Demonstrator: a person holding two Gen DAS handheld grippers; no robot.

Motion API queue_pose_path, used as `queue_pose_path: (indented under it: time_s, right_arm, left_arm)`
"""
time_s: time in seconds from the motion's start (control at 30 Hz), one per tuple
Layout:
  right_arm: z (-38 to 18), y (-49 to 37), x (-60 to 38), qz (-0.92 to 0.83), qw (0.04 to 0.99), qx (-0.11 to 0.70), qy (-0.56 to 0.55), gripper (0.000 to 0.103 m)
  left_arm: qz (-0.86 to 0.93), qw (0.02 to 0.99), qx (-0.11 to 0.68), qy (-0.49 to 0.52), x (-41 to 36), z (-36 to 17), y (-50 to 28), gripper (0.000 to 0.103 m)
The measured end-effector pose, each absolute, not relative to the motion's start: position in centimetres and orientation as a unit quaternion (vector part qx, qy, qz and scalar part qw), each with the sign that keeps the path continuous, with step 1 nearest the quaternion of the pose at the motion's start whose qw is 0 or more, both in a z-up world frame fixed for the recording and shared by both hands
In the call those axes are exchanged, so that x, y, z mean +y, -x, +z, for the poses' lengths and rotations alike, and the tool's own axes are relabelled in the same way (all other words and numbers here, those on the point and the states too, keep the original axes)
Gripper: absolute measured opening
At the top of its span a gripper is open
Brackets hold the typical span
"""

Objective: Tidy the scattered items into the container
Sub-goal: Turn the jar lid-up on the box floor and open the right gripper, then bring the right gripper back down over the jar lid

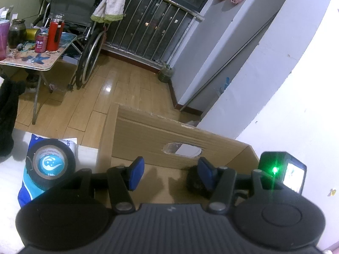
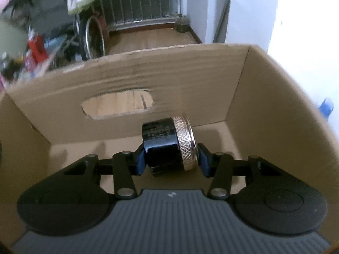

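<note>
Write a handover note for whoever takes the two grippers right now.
Right gripper: inside the cardboard box, with a small black jar with a knurled metal lid between its blue pads; the view is blurred, so a firm grip cannot be confirmed.
Left gripper: open, empty, at the box's near edge.
Done: a dark fuzzy item already lies in the box.
Left: set the jar down, then fetch the roll of black tape on the blue packet outside the box, and the packet itself.

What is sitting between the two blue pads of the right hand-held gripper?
A black jar with a knurled metal lid, lying sideways over the cardboard box; the right wrist view shows it.
</note>
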State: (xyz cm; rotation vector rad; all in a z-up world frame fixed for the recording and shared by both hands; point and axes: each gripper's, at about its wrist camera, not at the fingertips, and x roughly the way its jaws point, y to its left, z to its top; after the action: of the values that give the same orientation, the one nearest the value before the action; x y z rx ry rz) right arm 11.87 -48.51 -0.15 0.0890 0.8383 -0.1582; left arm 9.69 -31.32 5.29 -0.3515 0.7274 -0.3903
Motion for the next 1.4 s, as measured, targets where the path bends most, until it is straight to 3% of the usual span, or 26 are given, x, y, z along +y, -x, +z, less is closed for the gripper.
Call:
queue_pose_path:
  time_s: [0.2,0.33,0.63,0.77,1.07,1.13,1.2,1.3,1.33,1.4]
  right_arm:
    - [0.7,-10.5,-49.3,-0.056,0.904,0.418,0.064,0.046]
    - [0.6,-8.8,-46.6,-0.025,0.878,0.422,0.226,0.046]
    - [0.6,-5.5,-44.0,0.034,0.859,0.435,0.266,0.049]
    - [2.1,-4.3,-43.7,0.065,0.864,0.438,0.241,0.059]
    - [5.2,-3.8,-45.4,0.093,0.88,0.441,0.15,0.058]
    - [5.4,-3.5,-46.3,0.086,0.883,0.442,0.133,0.058]
    - [6.0,-2.8,-47.9,0.071,0.893,0.437,0.082,0.058]
    - [6.9,-1.6,-50.2,0.004,0.906,0.422,0.043,0.058]
    - [7.3,-0.9,-50.7,-0.008,0.911,0.41,0.043,0.057]
    - [8.3,0.5,-51.9,-0.016,0.918,0.395,0.016,0.057]
  left_arm:
    - [-0.189,0.901,0.352,0.17,-31.3,5.3,-9.7,0.057]
    - [-0.186,0.902,0.351,0.167,-31.4,5.3,-9.8,0.057]
    - [-0.185,0.903,0.351,0.166,-31.5,5.3,-9.8,0.057]
    - [-0.184,0.903,0.351,0.167,-31.5,5.3,-9.8,0.057]
    - [-0.187,0.902,0.351,0.169,-31.5,5.2,-9.8,0.059]
    - [-0.196,0.901,0.353,0.159,-31.7,5.3,-9.8,0.064]
    - [-0.212,0.9,0.358,0.132,-32.6,5.4,-9.8,0.079]
    - [-0.232,0.896,0.374,0.056,-35.2,5.4,-9.7,0.088]
    - [-0.226,0.898,0.376,0.027,-36.1,5.3,-9.5,0.087]
    - [-0.255,0.892,0.374,-0.002,-37.4,5.1,-9.1,0.076]
